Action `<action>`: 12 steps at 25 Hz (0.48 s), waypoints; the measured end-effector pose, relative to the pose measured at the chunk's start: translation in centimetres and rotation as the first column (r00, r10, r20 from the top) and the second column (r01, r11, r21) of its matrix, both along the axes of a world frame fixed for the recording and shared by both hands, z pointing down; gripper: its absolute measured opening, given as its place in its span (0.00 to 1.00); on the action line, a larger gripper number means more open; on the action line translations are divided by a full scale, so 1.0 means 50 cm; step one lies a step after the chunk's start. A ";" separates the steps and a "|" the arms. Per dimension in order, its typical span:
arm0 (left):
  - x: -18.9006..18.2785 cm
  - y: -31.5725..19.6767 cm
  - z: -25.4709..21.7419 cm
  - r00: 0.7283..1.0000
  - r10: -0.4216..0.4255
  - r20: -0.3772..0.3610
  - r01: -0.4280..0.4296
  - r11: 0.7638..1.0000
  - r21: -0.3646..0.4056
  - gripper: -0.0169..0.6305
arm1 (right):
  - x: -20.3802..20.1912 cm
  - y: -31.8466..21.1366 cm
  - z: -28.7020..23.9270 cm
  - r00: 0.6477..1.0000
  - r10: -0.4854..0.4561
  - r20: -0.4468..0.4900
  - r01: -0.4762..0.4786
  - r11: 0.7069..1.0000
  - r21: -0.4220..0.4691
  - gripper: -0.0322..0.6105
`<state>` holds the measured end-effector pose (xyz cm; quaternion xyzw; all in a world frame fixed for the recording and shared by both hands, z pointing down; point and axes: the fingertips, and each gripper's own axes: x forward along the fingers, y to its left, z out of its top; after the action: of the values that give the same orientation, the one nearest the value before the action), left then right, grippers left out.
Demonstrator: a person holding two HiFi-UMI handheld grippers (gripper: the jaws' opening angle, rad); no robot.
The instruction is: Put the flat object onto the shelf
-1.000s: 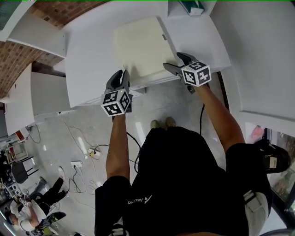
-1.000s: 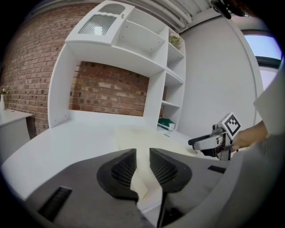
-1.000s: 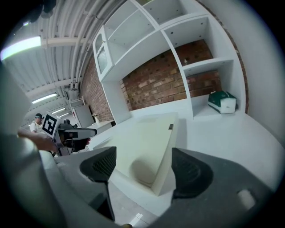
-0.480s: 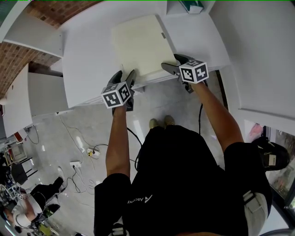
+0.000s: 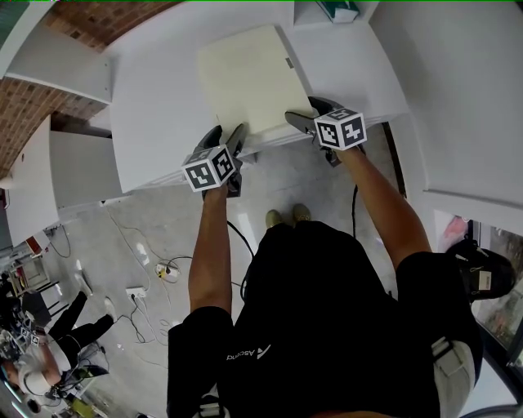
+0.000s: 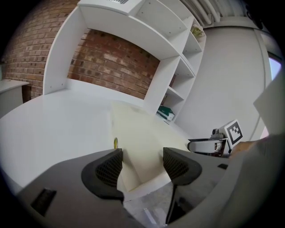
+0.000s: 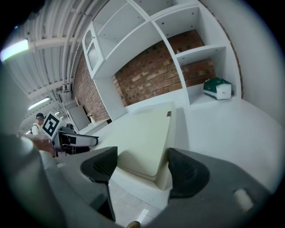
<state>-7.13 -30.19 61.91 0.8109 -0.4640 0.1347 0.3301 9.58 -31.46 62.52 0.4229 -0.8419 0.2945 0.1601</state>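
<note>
Head view: left tongs [image 5: 232, 137] mask one corner of the flat object [image 5: 249, 77].

Inventory as I count it: one flat cream object [image 5: 245, 77]; one white shelf [image 5: 155, 106]; one green box [image 5: 339, 10], far right compartment; two grippers of mine, the left gripper [image 5: 227, 135] and the right gripper [image 5: 309, 113].
</note>
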 end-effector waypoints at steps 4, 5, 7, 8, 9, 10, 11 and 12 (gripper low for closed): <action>0.002 0.013 0.000 1.000 0.002 0.003 -0.002 1.000 0.001 0.46 | 0.004 0.017 0.002 1.000 0.016 0.004 -0.016 1.000 0.004 0.61; 0.002 0.017 0.000 1.000 0.000 0.003 0.000 1.000 0.002 0.46 | 0.004 0.022 0.003 1.000 0.019 0.004 -0.019 1.000 0.004 0.61; 0.000 0.026 -0.008 1.000 -0.005 0.010 0.005 1.000 0.010 0.46 | 0.002 0.033 0.001 1.000 0.020 0.006 -0.020 1.000 0.007 0.61; -0.001 0.031 -0.013 1.000 -0.008 0.014 0.008 1.000 0.015 0.46 | 0.002 0.039 0.001 1.000 0.021 0.006 -0.021 1.000 0.008 0.61; -0.002 0.037 -0.016 1.000 -0.010 0.016 0.009 1.000 0.018 0.46 | 0.002 0.046 0.001 1.000 0.023 0.006 -0.023 1.000 0.009 0.61; -0.004 0.043 -0.017 1.000 -0.011 0.020 0.011 1.000 0.019 0.46 | 0.002 0.053 0.001 1.000 0.025 0.006 -0.025 1.000 0.009 0.61; -0.007 0.048 -0.016 1.000 -0.011 0.023 0.011 1.000 0.019 0.46 | 0.002 0.060 0.001 1.000 0.027 0.006 -0.027 1.000 0.009 0.61; -0.008 0.054 -0.015 1.000 -0.009 0.025 0.009 1.000 0.020 0.46 | 0.001 0.066 0.001 1.000 0.030 0.006 -0.030 0.999 0.009 0.61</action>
<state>-7.52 -27.48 61.15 0.8102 -0.4730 0.1388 0.3170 9.63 -28.15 62.57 0.4354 -0.8373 0.2942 0.1510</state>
